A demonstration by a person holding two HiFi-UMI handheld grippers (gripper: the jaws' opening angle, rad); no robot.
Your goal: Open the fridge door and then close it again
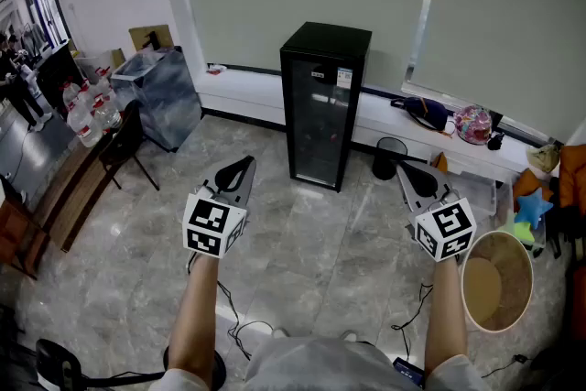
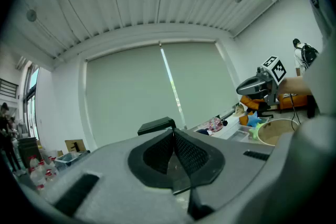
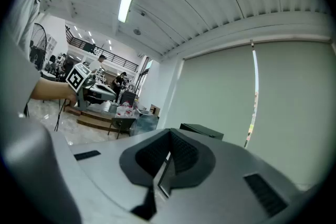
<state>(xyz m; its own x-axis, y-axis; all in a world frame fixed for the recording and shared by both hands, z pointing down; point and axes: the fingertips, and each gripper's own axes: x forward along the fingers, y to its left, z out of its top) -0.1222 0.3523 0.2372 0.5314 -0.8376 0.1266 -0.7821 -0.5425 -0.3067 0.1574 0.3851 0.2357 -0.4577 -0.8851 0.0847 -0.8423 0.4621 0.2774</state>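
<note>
A tall black fridge (image 1: 324,105) with a glass door stands against the far wall below the window blinds, its door closed. My left gripper (image 1: 243,166) is held level over the floor, short of the fridge and to its left, jaws shut with nothing between them. My right gripper (image 1: 406,169) hangs to the fridge's right at about the same distance, also shut and empty. In the left gripper view the fridge's top (image 2: 156,125) peeks above my left gripper (image 2: 173,132). The fridge's top (image 3: 201,130) also shows beyond my right gripper (image 3: 170,136) in the right gripper view.
A low white ledge (image 1: 243,92) runs along the wall behind the fridge, with bags (image 1: 473,123) on it. A small black bin (image 1: 389,157) stands right of the fridge. A round basket (image 1: 495,280) sits at my right. A covered crate (image 1: 160,92) and a chair (image 1: 124,140) stand left.
</note>
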